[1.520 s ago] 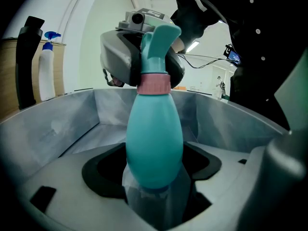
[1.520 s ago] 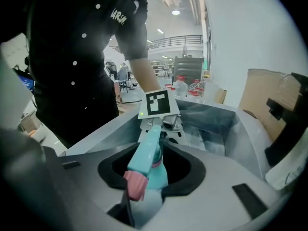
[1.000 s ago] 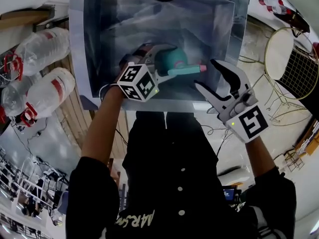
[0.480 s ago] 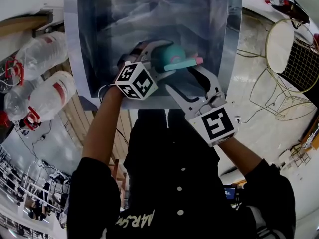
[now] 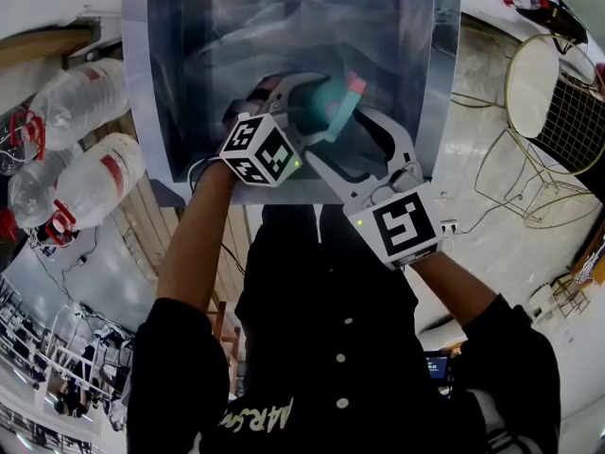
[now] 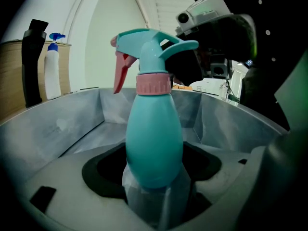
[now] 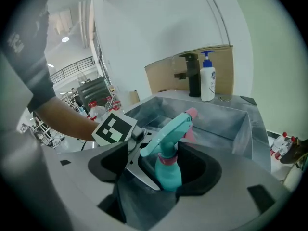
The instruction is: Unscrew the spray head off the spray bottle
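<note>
Spray bottle (image 5: 324,104) nozzle (image 5: 354,82) swung round; L tool (image 5: 286,98) grips body; R tool (image 5: 337,140) now round it, opening

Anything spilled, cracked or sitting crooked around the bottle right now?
Nothing stands out. The spray bottle stands straight in the left gripper, with its spray head and pink collar seated squarely. I see no spill in the basin. The right gripper has its jaws opening with the bottle between them, not pressing on it.
</note>
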Tool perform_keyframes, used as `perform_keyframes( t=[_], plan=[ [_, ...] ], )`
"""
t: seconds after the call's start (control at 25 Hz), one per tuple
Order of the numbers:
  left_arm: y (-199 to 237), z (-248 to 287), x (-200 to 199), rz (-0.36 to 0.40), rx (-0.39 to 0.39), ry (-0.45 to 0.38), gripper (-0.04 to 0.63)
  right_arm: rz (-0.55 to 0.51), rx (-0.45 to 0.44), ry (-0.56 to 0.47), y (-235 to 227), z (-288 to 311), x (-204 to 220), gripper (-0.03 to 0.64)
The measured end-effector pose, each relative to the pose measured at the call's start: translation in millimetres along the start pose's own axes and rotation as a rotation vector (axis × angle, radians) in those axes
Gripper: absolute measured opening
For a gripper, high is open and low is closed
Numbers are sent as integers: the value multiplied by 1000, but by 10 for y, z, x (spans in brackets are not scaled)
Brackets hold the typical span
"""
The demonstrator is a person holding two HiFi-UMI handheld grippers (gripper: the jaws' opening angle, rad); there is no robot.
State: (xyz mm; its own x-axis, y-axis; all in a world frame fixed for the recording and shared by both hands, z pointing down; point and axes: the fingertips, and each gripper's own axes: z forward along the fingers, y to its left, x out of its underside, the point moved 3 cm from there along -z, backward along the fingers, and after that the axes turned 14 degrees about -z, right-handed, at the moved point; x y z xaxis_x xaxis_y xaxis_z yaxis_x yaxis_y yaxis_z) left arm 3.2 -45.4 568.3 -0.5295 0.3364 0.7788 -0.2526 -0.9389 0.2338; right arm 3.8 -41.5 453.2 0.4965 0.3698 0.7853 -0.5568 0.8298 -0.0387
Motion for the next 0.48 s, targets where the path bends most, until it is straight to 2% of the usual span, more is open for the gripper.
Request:
perform_keyframes(
  t=[0.2,0.48],
  plan=[
    [-4,7,4,-2,-5,8,377,-40,20,29,-35,82,0,322],
    [0,-5,7,-6,-12,7,377,-122,97,56,-84,187,-10,252]
  ],
)
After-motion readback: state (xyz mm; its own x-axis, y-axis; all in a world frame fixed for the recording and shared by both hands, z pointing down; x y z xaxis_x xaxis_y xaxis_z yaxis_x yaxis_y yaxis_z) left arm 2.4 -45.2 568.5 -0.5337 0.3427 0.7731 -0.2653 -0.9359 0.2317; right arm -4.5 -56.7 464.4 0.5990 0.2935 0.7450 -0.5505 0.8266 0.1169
